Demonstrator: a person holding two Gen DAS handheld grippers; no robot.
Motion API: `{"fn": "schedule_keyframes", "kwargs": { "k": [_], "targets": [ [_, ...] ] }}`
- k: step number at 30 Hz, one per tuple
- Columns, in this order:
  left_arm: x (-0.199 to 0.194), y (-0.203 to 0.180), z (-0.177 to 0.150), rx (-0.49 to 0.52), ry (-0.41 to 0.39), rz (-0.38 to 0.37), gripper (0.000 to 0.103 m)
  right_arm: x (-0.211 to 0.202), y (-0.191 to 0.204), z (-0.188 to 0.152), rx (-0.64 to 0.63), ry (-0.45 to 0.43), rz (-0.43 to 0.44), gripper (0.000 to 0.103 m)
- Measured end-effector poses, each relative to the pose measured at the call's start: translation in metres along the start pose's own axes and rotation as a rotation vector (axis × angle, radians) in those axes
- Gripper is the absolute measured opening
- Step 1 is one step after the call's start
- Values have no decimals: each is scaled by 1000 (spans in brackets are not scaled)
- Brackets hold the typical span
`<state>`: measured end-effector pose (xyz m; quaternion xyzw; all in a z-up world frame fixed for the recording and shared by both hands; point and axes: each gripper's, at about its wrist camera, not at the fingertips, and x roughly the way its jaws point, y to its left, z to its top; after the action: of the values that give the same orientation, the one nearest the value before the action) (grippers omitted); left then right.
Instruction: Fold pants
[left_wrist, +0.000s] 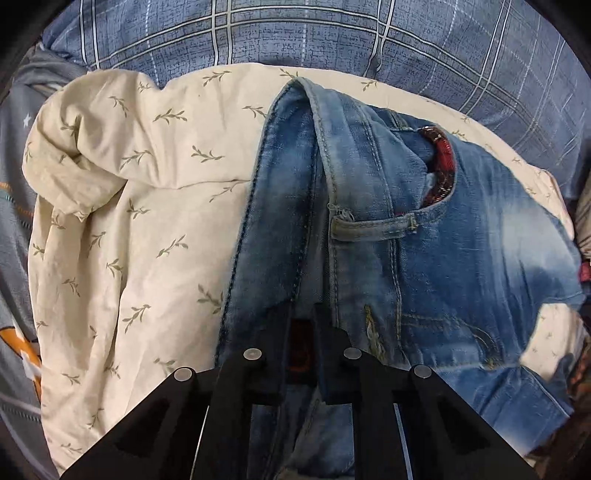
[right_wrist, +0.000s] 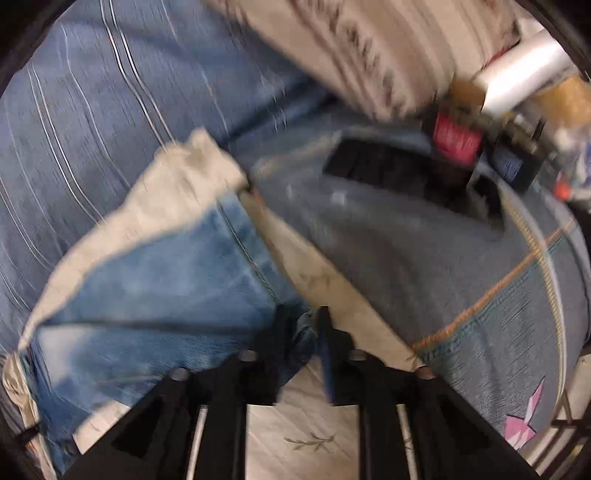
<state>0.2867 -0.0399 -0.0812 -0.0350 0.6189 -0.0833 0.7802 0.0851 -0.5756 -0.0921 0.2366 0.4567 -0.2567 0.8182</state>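
Faded blue jeans (left_wrist: 424, 240) lie on a cream leaf-print sheet (left_wrist: 129, 221). In the left wrist view the waistband with a belt loop and a red-lined pocket faces me. My left gripper (left_wrist: 303, 325) is shut on the waistband edge of the jeans. In the blurred right wrist view my right gripper (right_wrist: 301, 321) is shut on a corner of the jeans (right_wrist: 147, 288), which spread to the left over the cream sheet (right_wrist: 177, 177).
A blue plaid quilt (left_wrist: 332, 33) lies behind the sheet. A grey-blue blanket (right_wrist: 443, 266) with orange stitching lies to the right. Red and white items (right_wrist: 517, 85) sit at the far right, too blurred to name.
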Motion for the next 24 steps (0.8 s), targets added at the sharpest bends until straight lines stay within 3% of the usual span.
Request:
{"fn": "schedule_keyframes", "kwargs": {
  "k": [3,5,7,9,12,13,14,15,18,20,22,24],
  "targets": [
    [-15,11,11,-12,4,-18,12,-24,-6,11,25,-81,35,32],
    [-26,14,25,-32,-17,-14,15,-40,-7,23,38,-149,76,62],
    [-27,15,45,-67,-34,-29,29,-41,2,37,34,-155,131,75],
    [-17,15,62,-109,-32,-56,50,-31,15,48,2,-138,149,75],
    [7,8,78,-142,5,-91,50,3,41,57,-50,-65,85,74],
    [17,5,81,-148,27,-111,47,15,48,60,-63,-22,43,67],
    [24,0,82,-141,47,-134,24,21,52,59,-78,8,31,19],
    [25,-4,83,-120,47,-137,11,23,60,59,-110,21,50,7],
    [18,-13,88,-90,-41,-103,11,-19,83,66,-220,-198,47,7],
    [27,-15,94,-112,-57,-66,9,-37,80,81,-155,-295,62,7],
    [41,-17,96,-114,-58,-3,9,-24,80,94,-128,-297,19,7],
    [47,-23,94,-97,-85,28,9,8,76,98,-114,-211,-47,7]
  ]
}}
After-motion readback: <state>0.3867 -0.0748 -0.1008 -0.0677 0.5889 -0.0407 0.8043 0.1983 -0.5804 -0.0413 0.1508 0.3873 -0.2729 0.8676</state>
